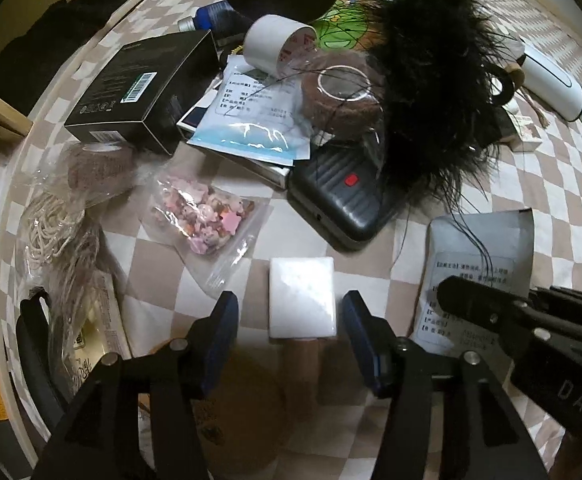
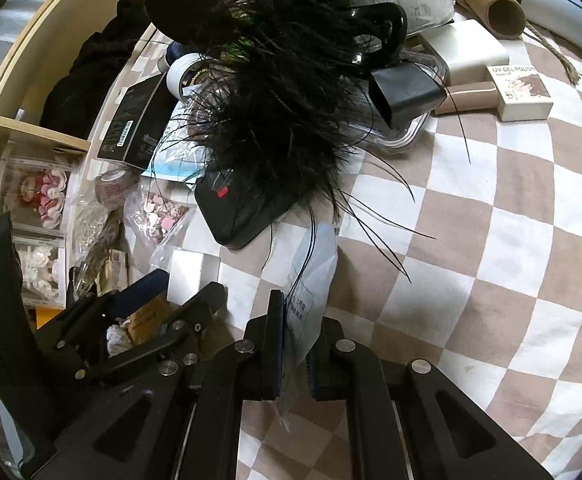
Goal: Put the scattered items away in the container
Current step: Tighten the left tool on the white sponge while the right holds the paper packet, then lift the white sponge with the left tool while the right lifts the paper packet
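— White block (image 1: 302, 297) lying flat on the checked cloth (image 1: 163, 276), right between the parted fingers of the left claw (image 1: 289, 322), pads clear of its sides.
— Released or about to be taken?
— Cannot tell; either way, not gripped now. No container clearly in view from here.
— And the right claw (image 2: 295, 354)?
— Clamped on a pale printed pouch (image 2: 311, 276), lifted edge-on just beside the block.
— Next?
— Probably squeezing the block squarely, lifting clear of the bead bag (image 1: 207, 220) and the black feathers (image 1: 431, 80), then finding the container.
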`<state>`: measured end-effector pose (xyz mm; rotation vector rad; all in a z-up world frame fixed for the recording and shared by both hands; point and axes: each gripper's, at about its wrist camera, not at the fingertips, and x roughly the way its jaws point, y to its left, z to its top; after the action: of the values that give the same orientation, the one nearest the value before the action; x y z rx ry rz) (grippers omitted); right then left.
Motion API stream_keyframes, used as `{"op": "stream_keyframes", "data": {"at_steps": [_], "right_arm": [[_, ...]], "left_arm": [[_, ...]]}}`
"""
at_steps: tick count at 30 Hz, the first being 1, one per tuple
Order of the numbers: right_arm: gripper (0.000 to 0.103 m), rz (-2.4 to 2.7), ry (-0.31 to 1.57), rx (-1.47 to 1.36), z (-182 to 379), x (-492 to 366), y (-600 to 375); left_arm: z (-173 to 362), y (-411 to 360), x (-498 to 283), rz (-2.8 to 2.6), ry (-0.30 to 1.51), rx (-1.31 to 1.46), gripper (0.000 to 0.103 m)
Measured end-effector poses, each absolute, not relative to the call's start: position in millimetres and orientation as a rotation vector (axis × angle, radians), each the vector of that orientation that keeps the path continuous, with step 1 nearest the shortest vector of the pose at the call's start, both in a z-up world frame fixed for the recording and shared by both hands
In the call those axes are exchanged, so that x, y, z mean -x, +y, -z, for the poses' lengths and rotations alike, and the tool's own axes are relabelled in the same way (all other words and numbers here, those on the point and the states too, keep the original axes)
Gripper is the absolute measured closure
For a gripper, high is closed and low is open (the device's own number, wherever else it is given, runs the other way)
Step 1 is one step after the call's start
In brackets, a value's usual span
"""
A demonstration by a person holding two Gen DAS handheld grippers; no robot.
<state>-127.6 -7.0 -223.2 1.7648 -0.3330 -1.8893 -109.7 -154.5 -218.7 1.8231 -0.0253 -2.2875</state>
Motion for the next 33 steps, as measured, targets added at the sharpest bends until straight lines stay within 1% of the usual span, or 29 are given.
{"op": "stream_keyframes", "data": {"at_steps": [2,3,4,5,9,16,23,25,28,31,33], "right_arm": [[0.093,1.889,-0.333,-1.765,224,128,-6],[0.093,1.888,-0.332,-1.764,223,128,-6],[0.093,1.888,-0.331,-1.763,223,128,-6],[0.093,1.885,-0.329,-1.762,223,127,-6],[0.093,1.881,-0.324,-1.756,222,126,-6],[0.093,1.895,-0.301,-1.740,216,122,-7],[0.093,1.934,-0.262,-1.696,198,116,-5],[0.093,1.968,-0.238,-1.677,191,113,-1],[0.093,2.033,-0.187,-1.637,179,111,5],[0.093,2.095,-0.085,-1.598,166,107,9],[0.093,2.145,0.006,-1.559,158,102,12]], "left_arm": [[219,-156,112,2.287,-0.003,-1.824,0.049],[219,-155,113,2.289,0.000,-1.829,0.052],[219,-155,114,2.290,0.003,-1.835,0.067],[219,-154,115,2.292,-0.006,-1.841,0.072],[220,-146,115,2.306,-0.059,-1.861,0.072],[210,-145,110,2.347,-0.044,-1.828,0.072],[197,-141,104,2.391,-0.024,-1.790,0.072],[191,-184,101,2.408,-0.013,-1.770,0.072],[166,-132,48,2.443,0.017,-1.733,0.072],[150,-97,50,2.472,0.039,-1.706,0.072],[146,-94,52,2.491,0.047,-1.693,0.072]]}}
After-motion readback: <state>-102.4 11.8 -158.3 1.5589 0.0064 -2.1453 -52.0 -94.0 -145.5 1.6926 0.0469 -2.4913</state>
